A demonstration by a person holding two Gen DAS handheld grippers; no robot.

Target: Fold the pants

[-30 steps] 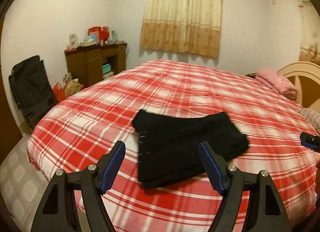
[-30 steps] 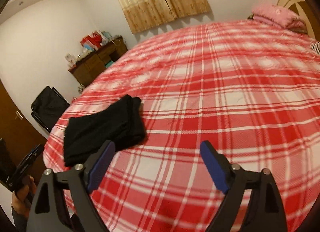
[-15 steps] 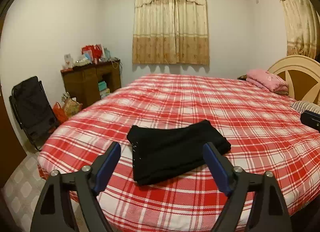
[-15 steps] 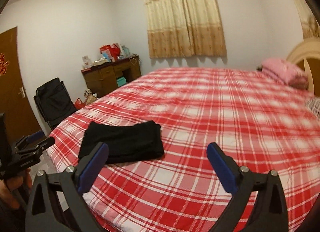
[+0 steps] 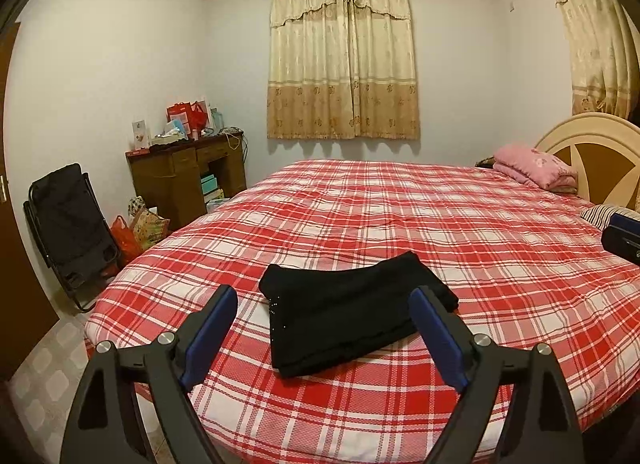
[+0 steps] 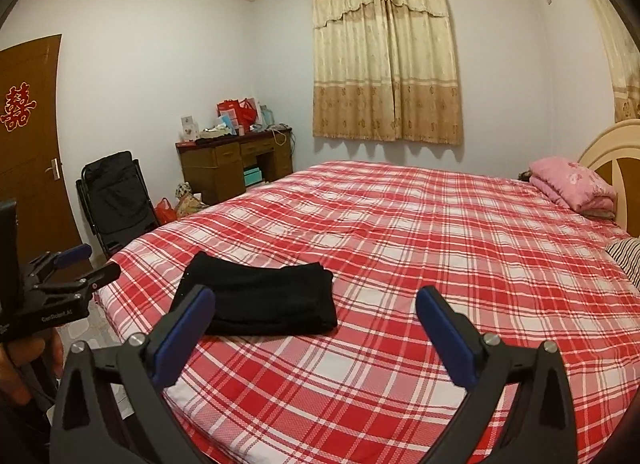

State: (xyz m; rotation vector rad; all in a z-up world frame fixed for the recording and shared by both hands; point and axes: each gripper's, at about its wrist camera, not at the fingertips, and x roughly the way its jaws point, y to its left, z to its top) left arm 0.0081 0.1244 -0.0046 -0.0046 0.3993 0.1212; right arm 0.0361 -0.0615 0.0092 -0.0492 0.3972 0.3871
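Note:
Black pants (image 5: 352, 304) lie folded into a compact rectangle near the foot corner of the bed (image 5: 400, 215), which has a red and white plaid cover. My left gripper (image 5: 322, 296) hovers open above and short of the pants, nothing between its blue pads (image 5: 208, 328). In the right wrist view the pants (image 6: 260, 300) sit left of centre. My right gripper (image 6: 315, 296) is open and empty over the plaid cover, to the right of the pants. The left gripper (image 6: 96, 262) shows at that view's left edge, held by a hand.
A pink folded blanket (image 5: 536, 167) and a striped pillow (image 6: 626, 260) lie by the headboard (image 5: 592, 151). Left of the bed stand a cluttered wooden desk (image 5: 180, 175), bags (image 5: 140, 223) on the floor and a black folding chair (image 5: 68, 223). A brown door (image 6: 28, 143) is at far left.
Both grippers pulled back and rose away from the pants, which stay folded on the bed. The right gripper rolled upright, and both pairs of jaws stand wider.

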